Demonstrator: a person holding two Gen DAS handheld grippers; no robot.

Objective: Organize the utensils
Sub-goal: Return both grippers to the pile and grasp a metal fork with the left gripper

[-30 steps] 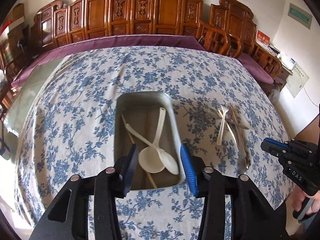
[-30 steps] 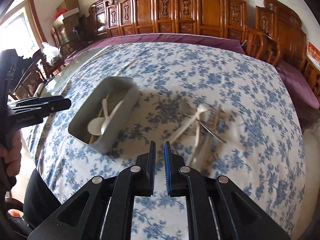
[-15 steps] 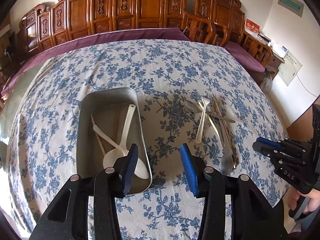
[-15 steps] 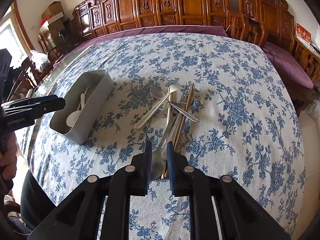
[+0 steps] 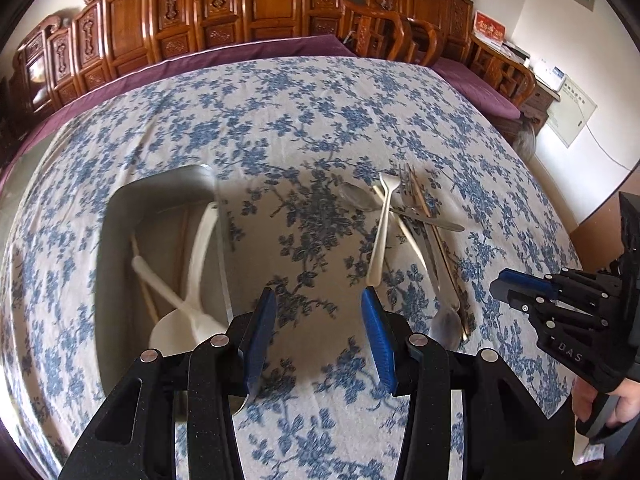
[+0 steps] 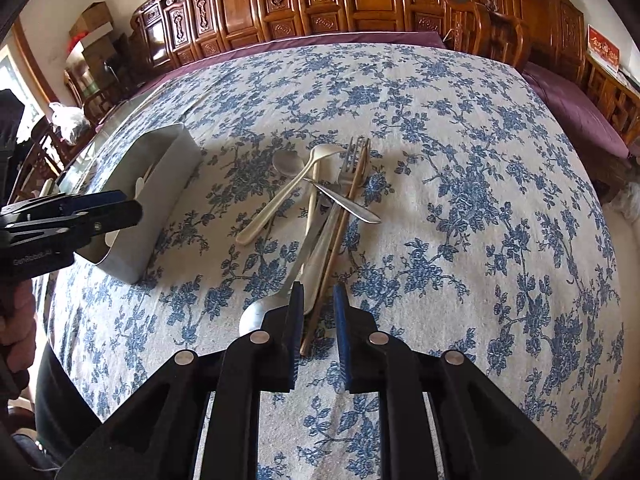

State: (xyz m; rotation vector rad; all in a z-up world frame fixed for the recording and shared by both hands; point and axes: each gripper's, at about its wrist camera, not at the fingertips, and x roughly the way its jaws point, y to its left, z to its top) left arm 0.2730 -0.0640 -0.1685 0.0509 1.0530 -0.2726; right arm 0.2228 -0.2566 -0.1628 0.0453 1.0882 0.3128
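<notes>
A grey metal tray (image 5: 160,184) holds two white plastic spoons (image 5: 188,280) and a chopstick; it also shows in the right wrist view (image 6: 160,160). A pile of utensils (image 6: 328,208) lies on the floral cloth: a white spoon (image 6: 276,204), metal spoons, a fork (image 6: 350,160) and brown chopsticks (image 6: 340,232). The pile shows in the left wrist view (image 5: 416,220). My right gripper (image 6: 318,304) is slightly open over the near ends of the chopsticks and a metal spoon (image 6: 256,316), holding nothing. My left gripper (image 5: 318,320) is open and empty, between tray and pile.
The round table (image 6: 480,160) carries a blue floral cloth over a purple one. Carved wooden chairs (image 5: 280,0) ring its far side. The table's right edge (image 5: 560,208) drops off near a wall.
My right gripper swung from the tray side to the near end of the utensil pile and opened slightly. My left gripper drifted right, off the tray, staying open.
</notes>
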